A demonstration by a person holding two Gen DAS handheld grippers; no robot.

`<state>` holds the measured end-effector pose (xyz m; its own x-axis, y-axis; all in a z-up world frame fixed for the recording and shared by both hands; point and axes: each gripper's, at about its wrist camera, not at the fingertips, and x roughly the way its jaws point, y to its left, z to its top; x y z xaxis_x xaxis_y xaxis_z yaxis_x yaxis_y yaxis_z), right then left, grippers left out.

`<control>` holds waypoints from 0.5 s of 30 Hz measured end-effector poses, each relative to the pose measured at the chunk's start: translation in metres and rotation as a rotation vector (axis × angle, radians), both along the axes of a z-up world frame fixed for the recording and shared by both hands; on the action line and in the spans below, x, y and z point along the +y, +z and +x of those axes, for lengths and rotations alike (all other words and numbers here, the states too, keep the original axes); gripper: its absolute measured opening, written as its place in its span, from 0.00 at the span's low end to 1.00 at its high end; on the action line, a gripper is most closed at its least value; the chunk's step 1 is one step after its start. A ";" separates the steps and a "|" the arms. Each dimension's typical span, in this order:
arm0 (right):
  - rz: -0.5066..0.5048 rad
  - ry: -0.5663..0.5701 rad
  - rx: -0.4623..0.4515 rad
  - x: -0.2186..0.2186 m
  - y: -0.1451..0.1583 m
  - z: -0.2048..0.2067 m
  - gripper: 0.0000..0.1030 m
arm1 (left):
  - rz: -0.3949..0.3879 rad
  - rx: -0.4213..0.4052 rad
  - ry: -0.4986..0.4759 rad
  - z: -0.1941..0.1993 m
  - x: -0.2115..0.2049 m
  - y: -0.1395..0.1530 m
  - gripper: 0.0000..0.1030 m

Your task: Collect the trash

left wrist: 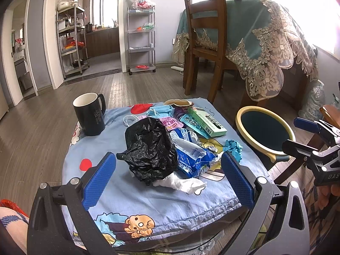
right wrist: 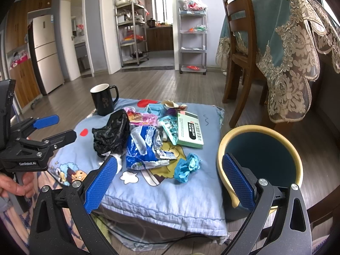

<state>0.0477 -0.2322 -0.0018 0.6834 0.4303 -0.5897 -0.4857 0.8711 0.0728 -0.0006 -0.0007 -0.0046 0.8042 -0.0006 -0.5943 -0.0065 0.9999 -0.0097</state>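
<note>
Trash lies piled on a low table under a blue cartoon cloth (left wrist: 136, 199): a crumpled black plastic bag (left wrist: 148, 148), a blue foil wrapper (left wrist: 191, 159), a white tissue (left wrist: 182, 183), a crumpled blue paper ball (left wrist: 233, 147), a green box (left wrist: 207, 121), pink wrappers and blue face masks. A yellow-rimmed trash bin (left wrist: 263, 127) stands right of the table. My left gripper (left wrist: 170, 182) is open just before the black bag and tissue, empty. My right gripper (right wrist: 170, 182) is open and empty at the table's right front, its right finger in front of the bin (right wrist: 261, 148).
A black mug (left wrist: 90, 114) stands at the table's back left. A wooden chair (left wrist: 204, 42) and a table with a lace cloth (left wrist: 265, 42) stand behind the bin. Shelf racks and a fridge (right wrist: 45, 53) stand by the far walls.
</note>
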 end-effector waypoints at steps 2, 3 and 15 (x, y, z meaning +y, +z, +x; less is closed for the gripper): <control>0.000 0.000 0.000 0.000 0.000 0.000 0.95 | 0.000 0.000 -0.001 0.000 0.000 0.001 0.94; 0.000 0.001 -0.001 0.000 0.000 0.000 0.95 | 0.000 0.000 -0.002 0.000 0.000 0.000 0.94; 0.000 0.000 -0.001 0.000 0.000 0.000 0.95 | 0.002 0.003 -0.003 0.000 -0.001 0.000 0.94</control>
<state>0.0473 -0.2323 -0.0014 0.6837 0.4304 -0.5893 -0.4860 0.8710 0.0723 -0.0005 -0.0014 -0.0043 0.8022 -0.0020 -0.5971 -0.0031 1.0000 -0.0075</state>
